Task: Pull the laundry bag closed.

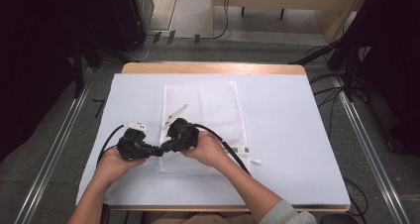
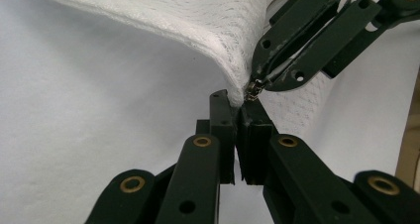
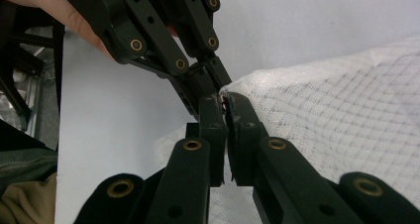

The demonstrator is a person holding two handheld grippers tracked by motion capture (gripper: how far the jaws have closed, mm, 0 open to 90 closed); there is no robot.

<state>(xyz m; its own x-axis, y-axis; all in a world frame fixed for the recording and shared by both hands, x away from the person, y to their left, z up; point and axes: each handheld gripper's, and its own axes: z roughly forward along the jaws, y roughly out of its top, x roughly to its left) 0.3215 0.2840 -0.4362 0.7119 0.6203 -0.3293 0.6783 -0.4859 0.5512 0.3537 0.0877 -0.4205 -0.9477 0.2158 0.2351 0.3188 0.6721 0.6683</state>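
At the near left corner of the white mesh bag [image 1: 200, 116] — laid flat on the white table cover [image 1: 297, 135] — the two grippers meet tip to tip. Left gripper [image 2: 236, 105]: jaws pressed together on the lifted corner of the mesh. Right gripper [image 3: 223, 101]: jaws clamped on the small metal zipper pull [image 2: 253, 89] at that same corner, just beside the left jaws. The left hand [image 1: 113, 165] and right hand [image 1: 210, 148] grasp the gripper bodies.
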